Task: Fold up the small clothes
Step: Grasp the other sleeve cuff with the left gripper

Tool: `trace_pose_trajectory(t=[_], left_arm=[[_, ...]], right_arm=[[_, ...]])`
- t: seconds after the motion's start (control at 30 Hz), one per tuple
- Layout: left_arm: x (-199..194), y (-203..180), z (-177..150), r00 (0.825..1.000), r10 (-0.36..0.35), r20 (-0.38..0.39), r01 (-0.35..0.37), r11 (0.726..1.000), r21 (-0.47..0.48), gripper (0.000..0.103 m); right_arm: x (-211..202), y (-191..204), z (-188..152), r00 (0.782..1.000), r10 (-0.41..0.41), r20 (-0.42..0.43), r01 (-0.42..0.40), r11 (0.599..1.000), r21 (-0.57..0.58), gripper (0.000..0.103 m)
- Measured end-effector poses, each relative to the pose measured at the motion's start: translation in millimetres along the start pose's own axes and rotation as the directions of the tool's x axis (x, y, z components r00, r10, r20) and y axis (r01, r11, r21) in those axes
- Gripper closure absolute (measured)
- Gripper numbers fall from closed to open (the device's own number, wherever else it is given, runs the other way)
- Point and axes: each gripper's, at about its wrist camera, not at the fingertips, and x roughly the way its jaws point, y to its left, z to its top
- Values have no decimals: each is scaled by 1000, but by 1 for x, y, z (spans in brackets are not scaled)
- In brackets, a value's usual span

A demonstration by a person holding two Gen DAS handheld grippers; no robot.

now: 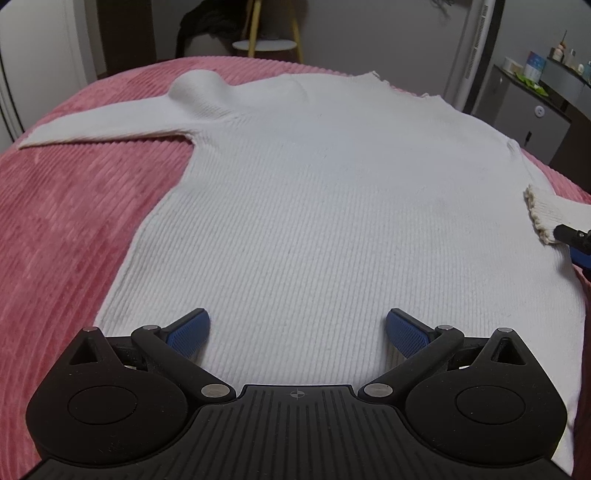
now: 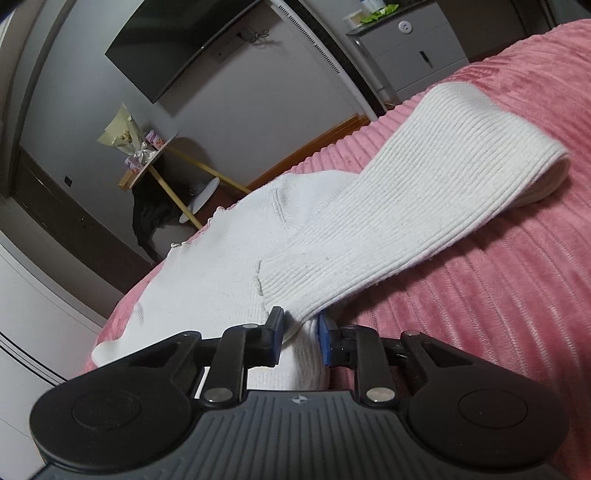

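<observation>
A white ribbed sweater (image 1: pixel 332 203) lies flat on the pink bed cover (image 1: pixel 66 229), neck at the far side. One sleeve (image 1: pixel 103 125) stretches out to the left. My left gripper (image 1: pixel 297 332) hovers open over the near hem, blue pads wide apart with nothing between them. At the right edge, my right gripper (image 1: pixel 565 236) pinches the frilly cuff (image 1: pixel 541 214) of the other sleeve. In the right wrist view, the right gripper (image 2: pixel 301 326) is shut on that sleeve (image 2: pixel 406 206), which is lifted and bends back over the sweater's body (image 2: pixel 221 266).
The pink ribbed cover (image 2: pixel 498 295) extends right of the sweater. Beyond the bed stand a yellow-legged side table (image 2: pixel 159 162), a grey cabinet (image 1: pixel 524 110) and a wall-mounted screen (image 2: pixel 184 48). A dark heap (image 1: pixel 207 26) sits behind the bed's far edge.
</observation>
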Motion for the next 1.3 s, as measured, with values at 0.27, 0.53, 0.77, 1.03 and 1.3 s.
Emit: trace_pose_trajectory(t=[0.27,0.53,0.77,1.03,1.3], left_arm=[[-3,-7,15,999,-47,10,48,999,-10,0],[8,-74,60,979,-202,27,202,979,-5,0],[41,-149,83,928,-368,-54,371,923,100,0],[69,-187,84,882,-460,-100,469,874,123,5],[76,-196,90,884,-457,-99,466,879,106,71]], right_arm=[[-10,-15,5,1000,-15,-4,15,992,127,82],[-42,-4,5,909,-405,100,408,913,-7,83],[-42,-4,-6,890,-423,167,445,887,-125,83],[-49,-32,-2,897,-410,162,425,903,-69,83],[-43,-25,-7,879,-430,208,463,872,-156,83]])
